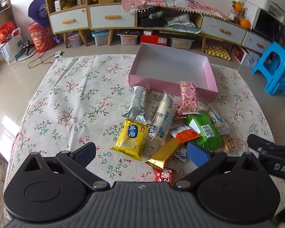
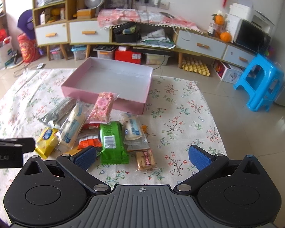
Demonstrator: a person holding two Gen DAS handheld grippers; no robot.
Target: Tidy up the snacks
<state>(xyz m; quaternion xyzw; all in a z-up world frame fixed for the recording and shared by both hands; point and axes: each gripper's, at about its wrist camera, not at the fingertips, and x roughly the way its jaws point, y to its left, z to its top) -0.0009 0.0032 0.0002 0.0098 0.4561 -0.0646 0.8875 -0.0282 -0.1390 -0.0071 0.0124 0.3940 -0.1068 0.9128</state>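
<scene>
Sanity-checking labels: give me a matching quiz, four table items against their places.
Items:
1. pink speckled snack bar
2. yellow chip bag
3. pink shallow cardboard box
4. green wrapped snack pack

Places:
A. far side of the snack pile, nothing inside
B. leaning on the box's near wall
C. left edge of the pile
D. middle of the pile, barcode up

Pairs: 1-B, 2-C, 3-A, 4-D

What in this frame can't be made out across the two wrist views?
- Red packet: left wrist view, lower part hidden by the left gripper body.
- Blue-white wrapper: left wrist view, mostly hidden under the gold packet and a fingertip.
- Snacks under the pile: covered by the green packet in both views.
- Right gripper: open, holding nothing.
</scene>
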